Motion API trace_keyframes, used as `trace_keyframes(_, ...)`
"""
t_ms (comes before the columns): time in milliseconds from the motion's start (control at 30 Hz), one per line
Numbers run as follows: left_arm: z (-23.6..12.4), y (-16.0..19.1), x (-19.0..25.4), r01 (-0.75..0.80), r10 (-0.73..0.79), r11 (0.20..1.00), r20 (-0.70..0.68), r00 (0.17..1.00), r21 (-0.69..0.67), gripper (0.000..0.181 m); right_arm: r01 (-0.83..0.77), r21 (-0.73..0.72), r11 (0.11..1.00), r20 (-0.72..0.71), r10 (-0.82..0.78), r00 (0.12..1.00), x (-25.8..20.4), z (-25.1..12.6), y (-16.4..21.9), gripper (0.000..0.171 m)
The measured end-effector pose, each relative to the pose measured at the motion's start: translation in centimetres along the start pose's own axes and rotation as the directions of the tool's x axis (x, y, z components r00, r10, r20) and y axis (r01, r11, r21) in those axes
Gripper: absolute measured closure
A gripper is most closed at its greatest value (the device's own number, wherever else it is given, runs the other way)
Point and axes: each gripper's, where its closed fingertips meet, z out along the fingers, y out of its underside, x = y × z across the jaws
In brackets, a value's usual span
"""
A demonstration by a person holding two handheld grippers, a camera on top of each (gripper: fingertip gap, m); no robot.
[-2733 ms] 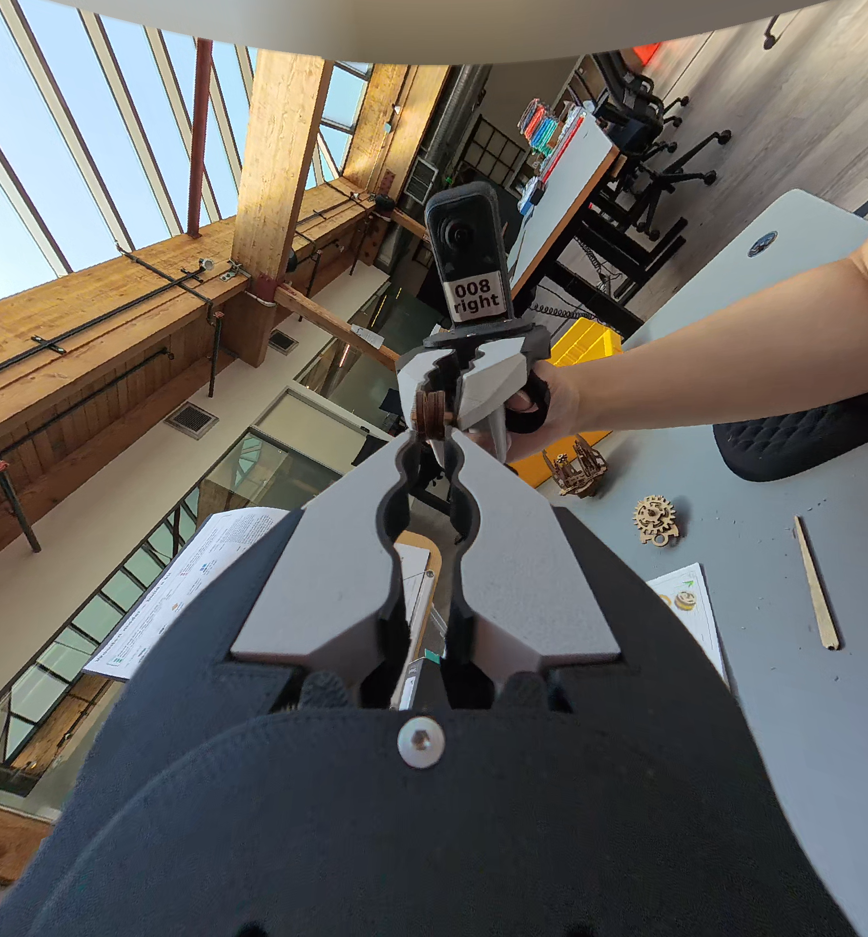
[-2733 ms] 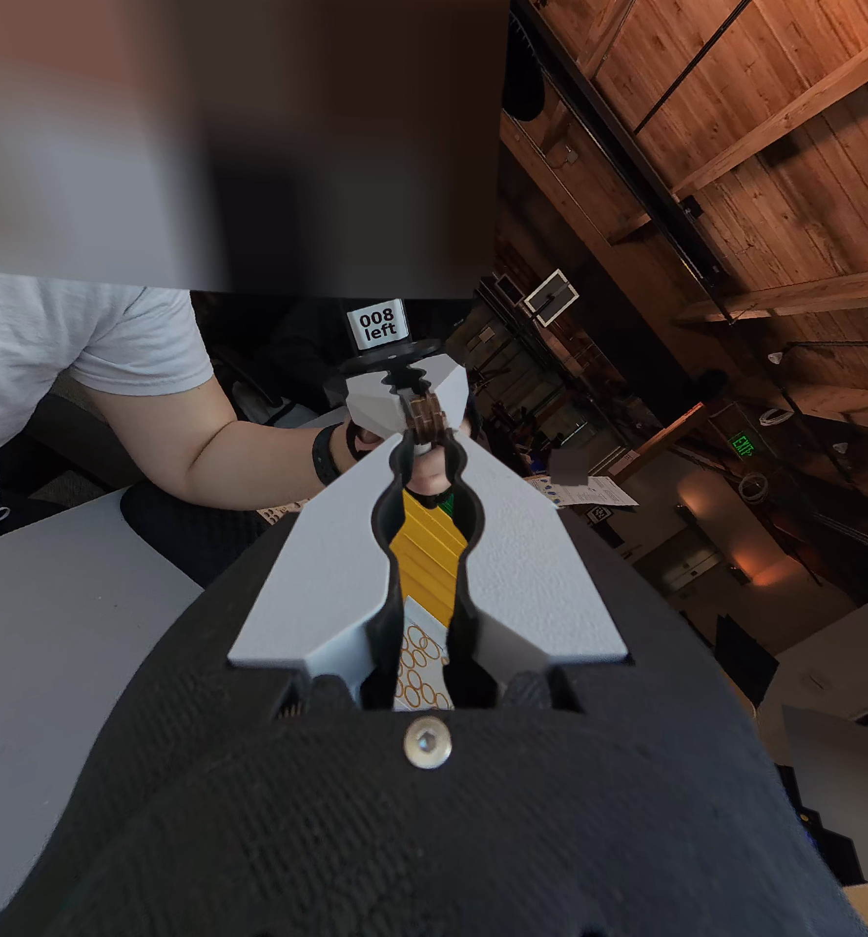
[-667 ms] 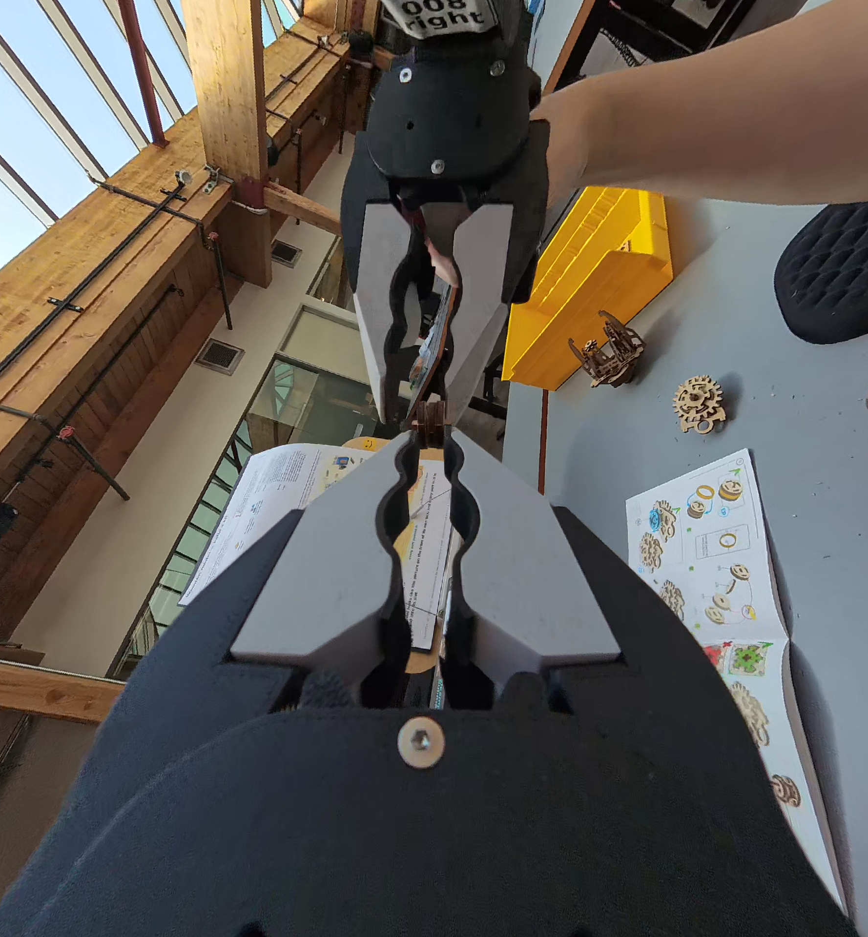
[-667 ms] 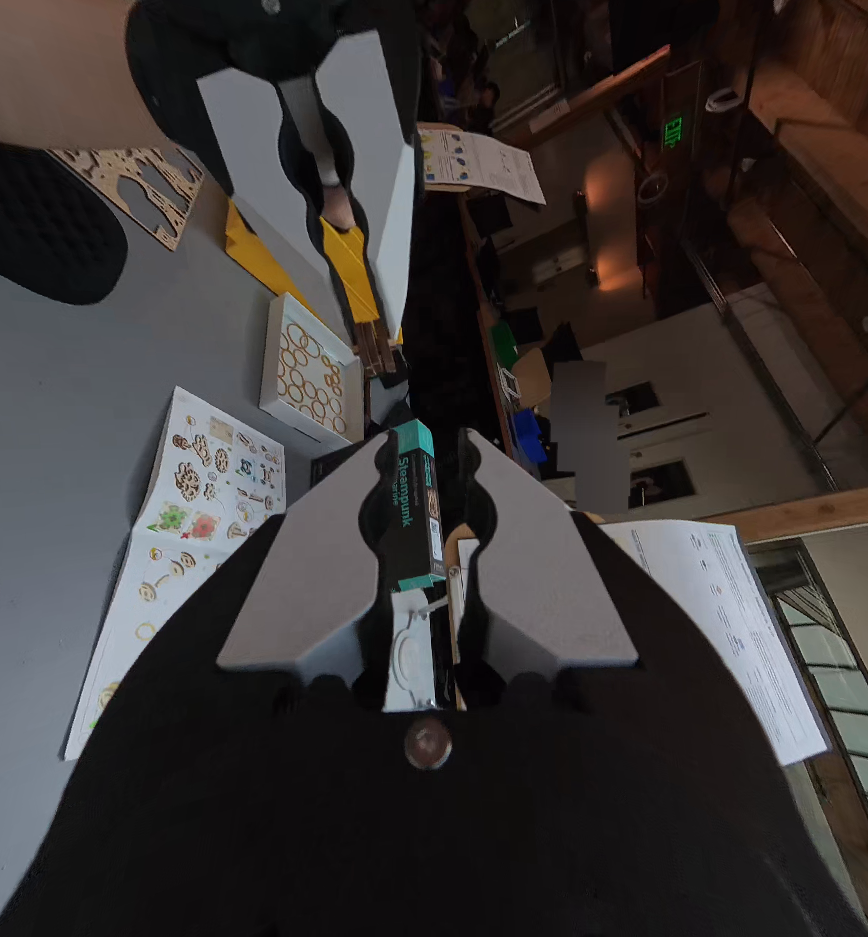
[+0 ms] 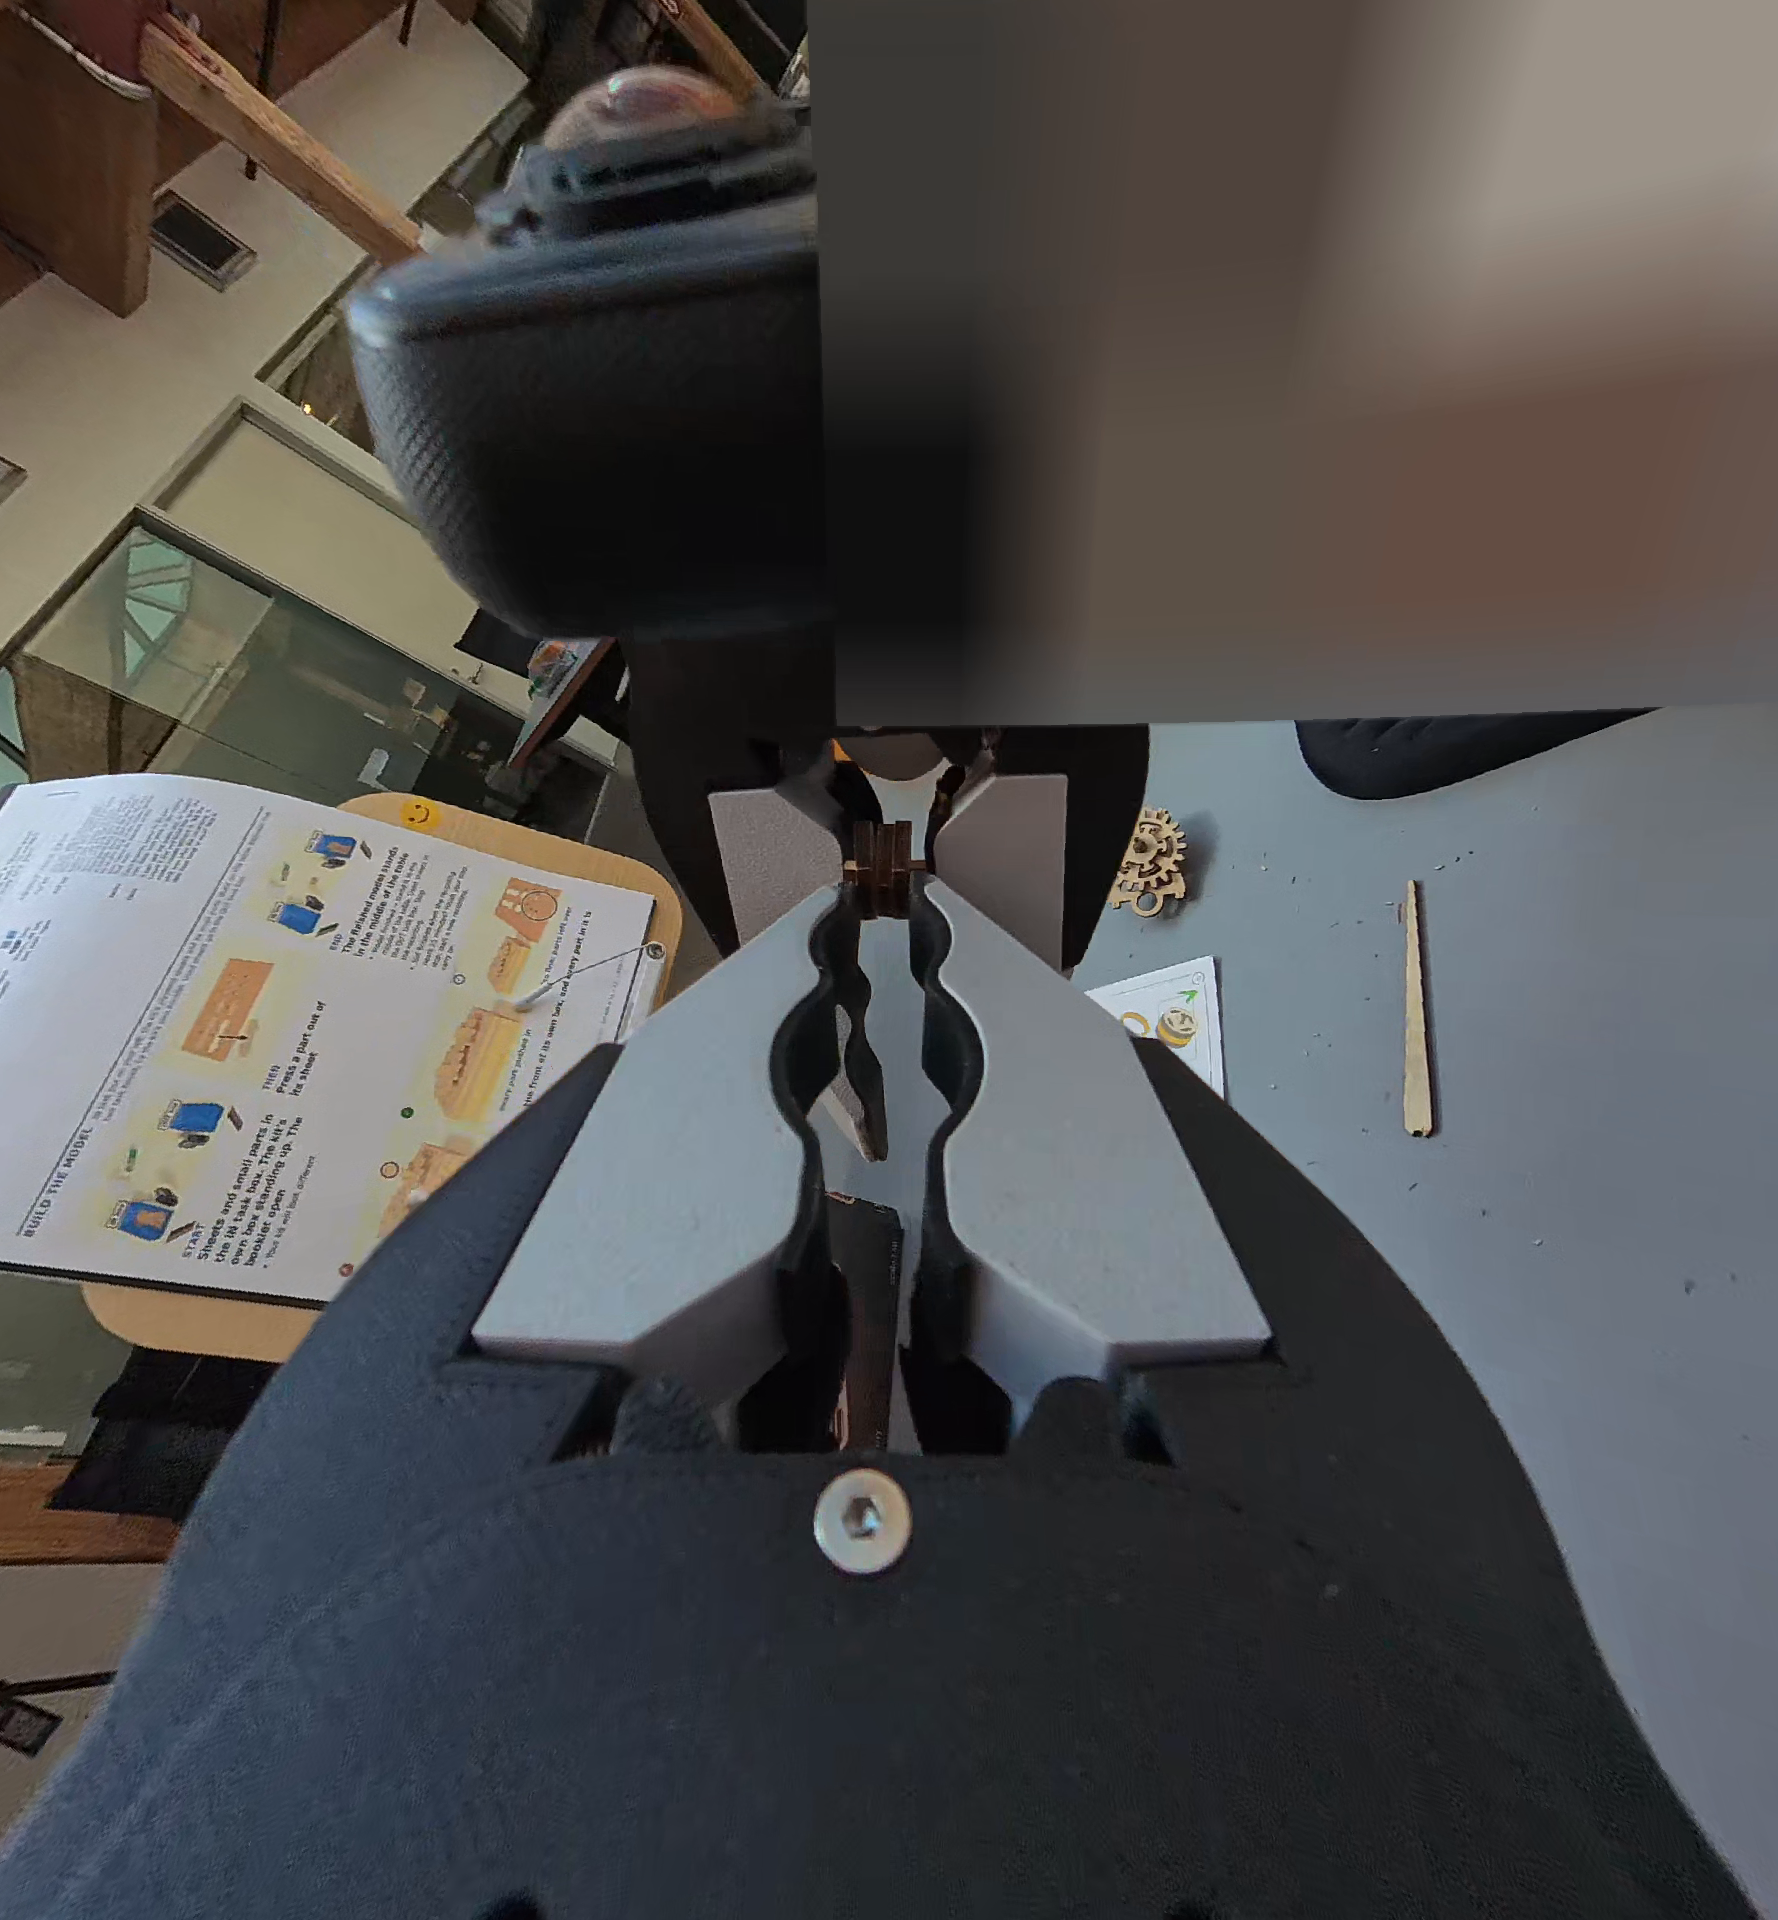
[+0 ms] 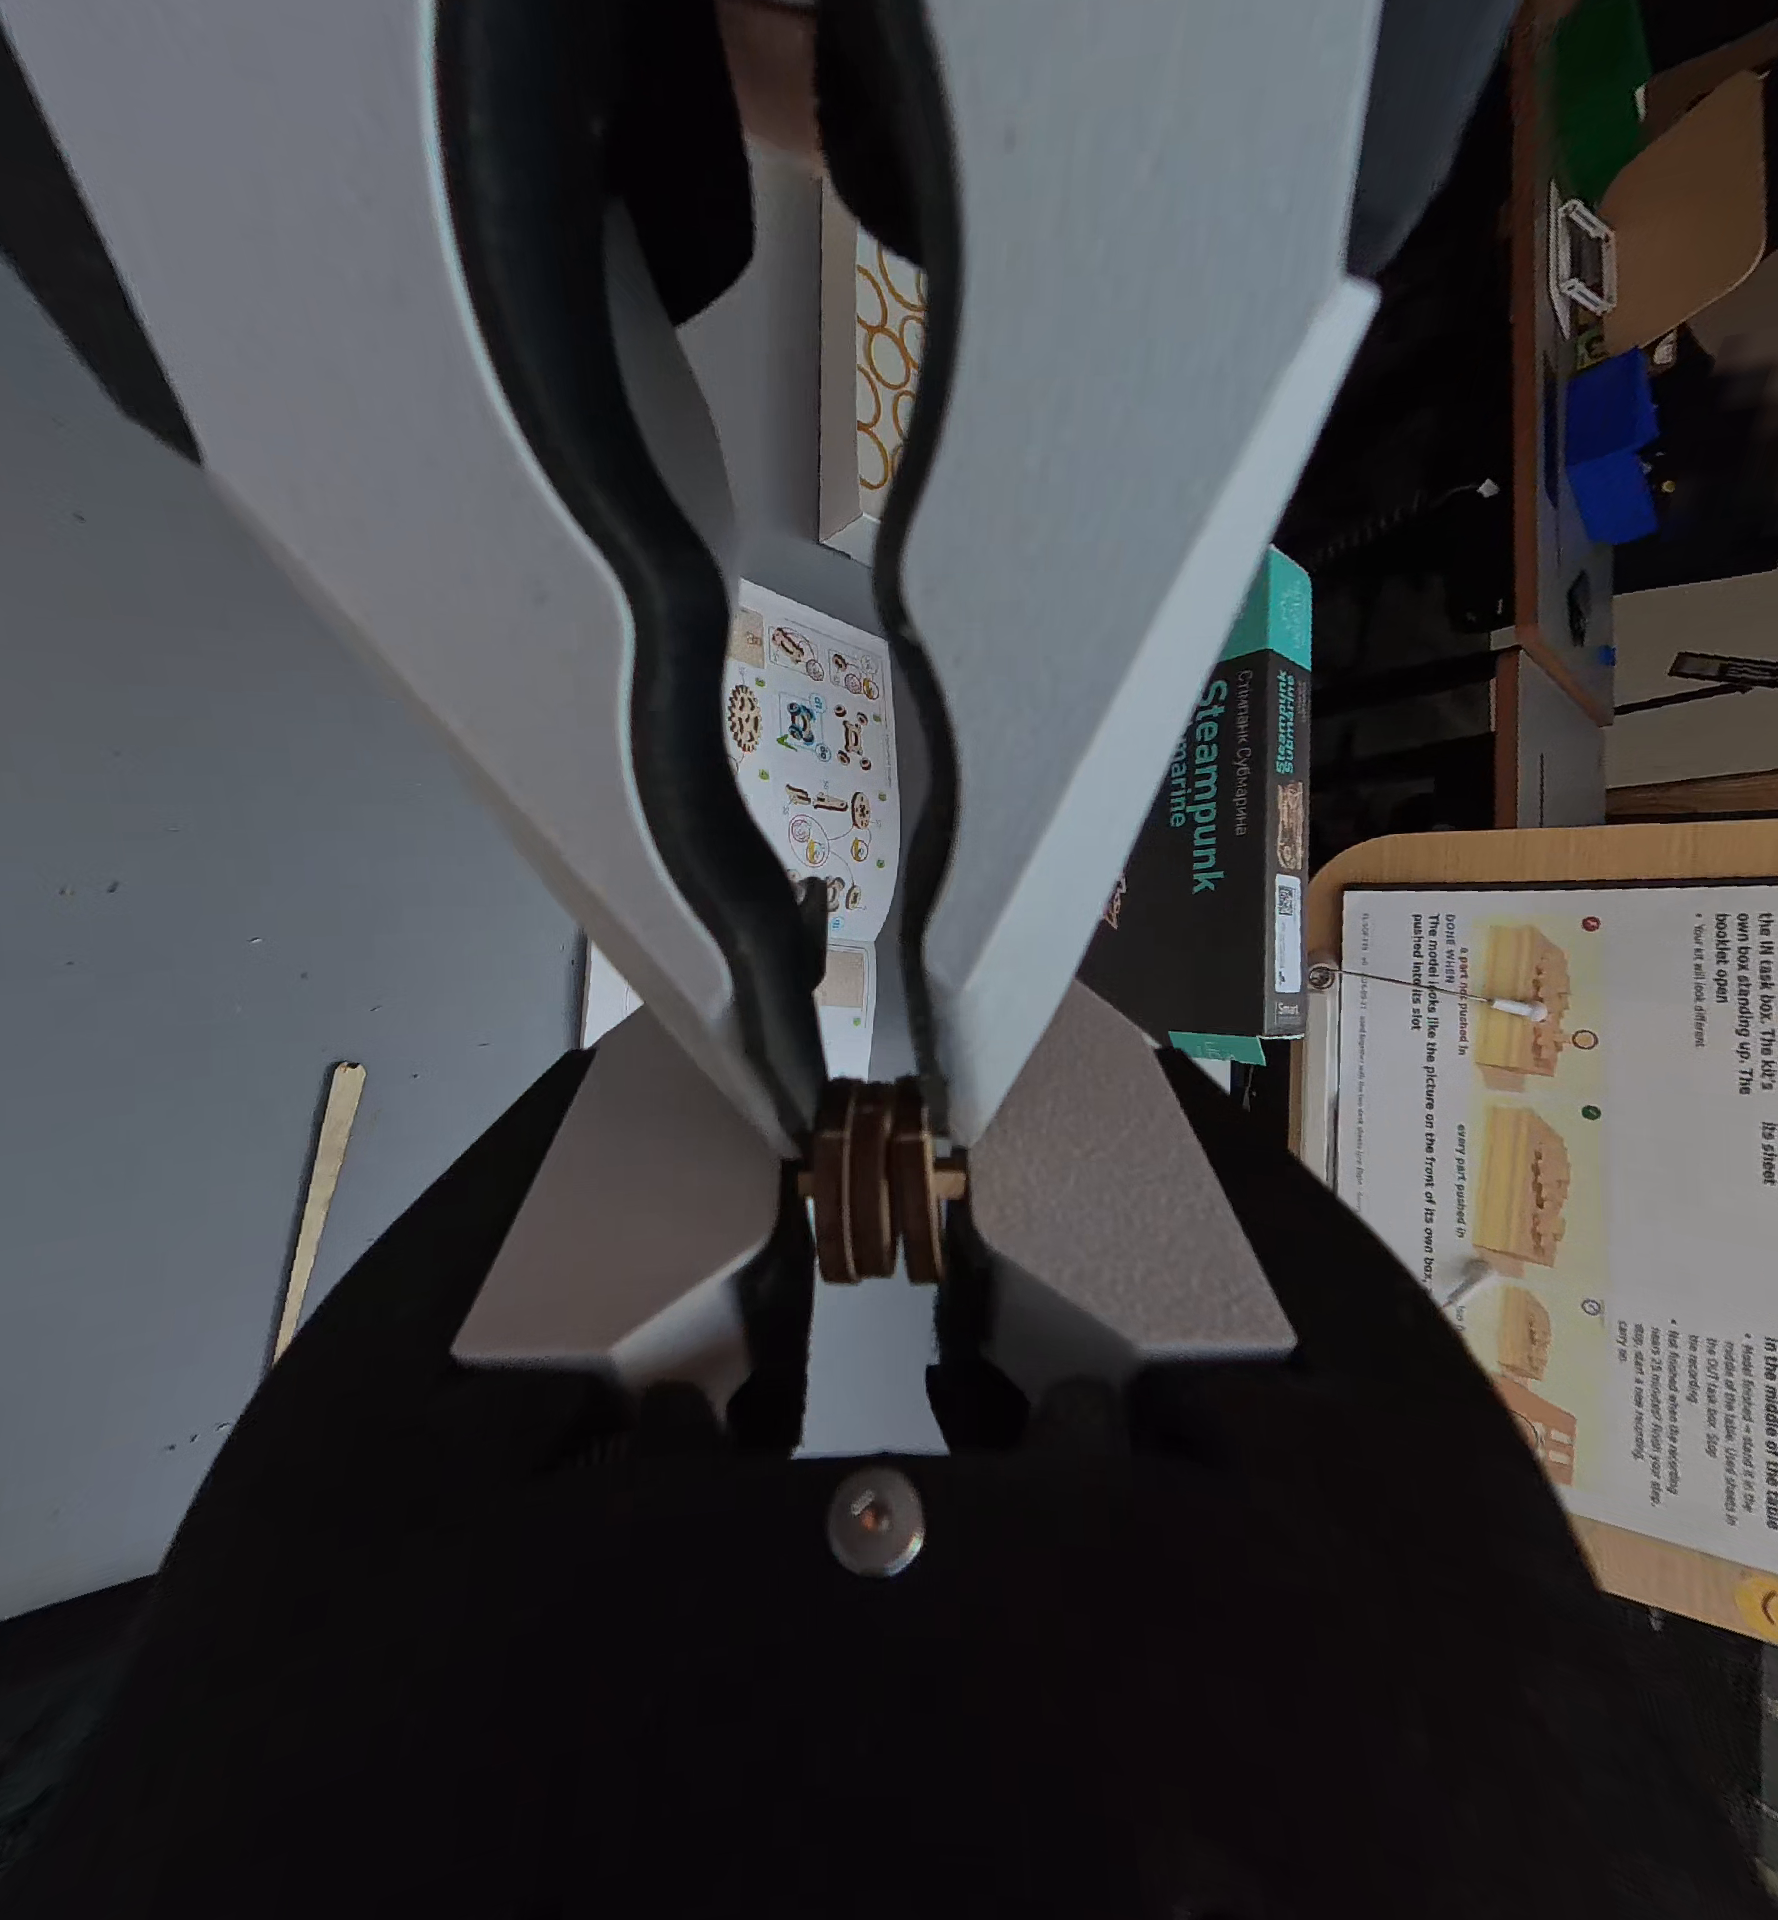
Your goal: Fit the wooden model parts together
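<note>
Left gripper point(image 5: 880, 894), fingertips clamped on a small stack of wooden discs point(image 5: 882, 878) threaded on a short peg. Directly ahead, tip to tip, the right gripper point(image 6: 877, 1205) faces it, its fingers flanking the same stack point(image 6: 880, 1195); whether they pinch it cannot be told. Peg axis lies crosswise between both fingers. Beyond, on the grey table point(image 5: 1591, 1039): a loose gear point(image 5: 1153, 864), a wooden stick point(image 5: 1417, 1008).

Left gripper point(image 5: 880, 894): black textured housing, pale grey wedge-shaped fingers point(image 5: 677, 1164) with wavy black inner pads, one silver hex screw point(image 5: 861, 1524) at centre. Right gripper point(image 6: 874, 1226): identical build and screw point(image 6: 874, 1524).
</note>
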Motion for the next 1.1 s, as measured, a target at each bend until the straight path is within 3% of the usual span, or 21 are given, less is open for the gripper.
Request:
trace_keyframes(167, 0.5, 1.3, 0.5, -0.003, 0.001, 0.998, -0.035, 0.999, -0.057, 0.174, -0.01, -0.093, 0.996, 0.049, 0.014, 0.999, -0.8, 1.0, 1.6, 0.152)
trace_keyframes(567, 0.3, 2.5, 1.6, -0.018, 0.004, 0.993, -0.117, 0.993, -0.119, 0.174, 0.086, -0.141, 0.986, 0.063, -0.078, 0.995, -1.7, 1.9, 2.1, 0.157)
trace_keyframes(867, -0.6, 3.0, 0.6, 0.025, -0.037, 0.994, -0.108, 0.993, -0.107, 0.173, 0.009, -0.041, 0.999, 0.04, -0.007, 0.999, -0.6, 2.8, 0.4, 0.165)
trace_keyframes(967, -0.5, 3.5, 0.8, 0.022, -0.037, 0.993, -0.125, 0.991, -0.12, 0.173, -0.038, -0.025, 0.999, 0.127, 0.041, 0.991, -1.6, 3.2, 0.4, 0.162)
trace_keyframes(1100, -0.3, 3.4, 1.2, 0.018, -0.035, 0.993, -0.144, 0.989, -0.114, 0.174, 0.034, -0.026, 0.999, 0.068, -0.032, 0.997, -1.2, 3.0, 0.5, 0.152)
